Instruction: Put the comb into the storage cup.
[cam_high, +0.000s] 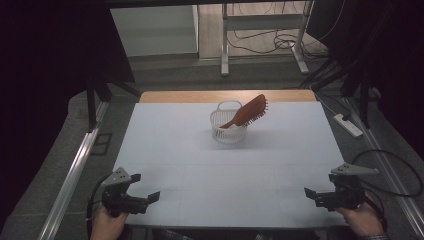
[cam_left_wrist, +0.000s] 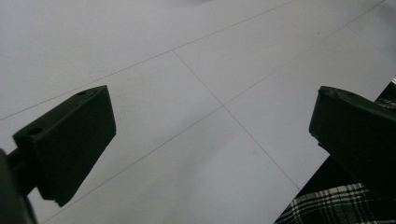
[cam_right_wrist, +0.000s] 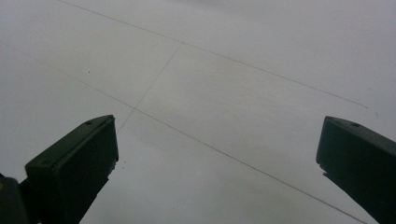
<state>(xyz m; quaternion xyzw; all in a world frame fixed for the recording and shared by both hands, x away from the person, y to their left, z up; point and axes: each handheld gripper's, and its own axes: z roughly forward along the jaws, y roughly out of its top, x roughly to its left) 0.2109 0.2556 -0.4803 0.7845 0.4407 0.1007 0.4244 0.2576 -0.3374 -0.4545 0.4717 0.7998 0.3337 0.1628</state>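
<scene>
Table (cam_high: 200, 150), pale and ruled with thin lines, spreads ahead of both grippers; its near edge lies just under them. Basket (cam_high: 228, 127), white and slatted, stands well ahead of the grippers, roughly midway between them and toward the far side of the table. Brush (cam_high: 248, 112), brown, leans in the basket with its handle down inside and its bristled head tilted up and out past the rim, on the side nearer the right gripper. Left gripper (cam_high: 147, 187) hovers low at the near left corner, jaws spread wide with nothing between them; its own view shows bare table (cam_left_wrist: 196, 93) between the two black jaws. Right gripper (cam_high: 311, 194) mirrors it at the near right corner, jaws likewise wide and empty over bare table (cam_right_wrist: 219, 93).

Judged step: a reach forward toward basket and brush. The right gripper has the shorter line to the raised head; a grasp across the head's narrow edge or upper handle looks safest. The light basket may tip or slide as the brush lifts, so the left gripper would do well to pinch the near rim first.
</scene>
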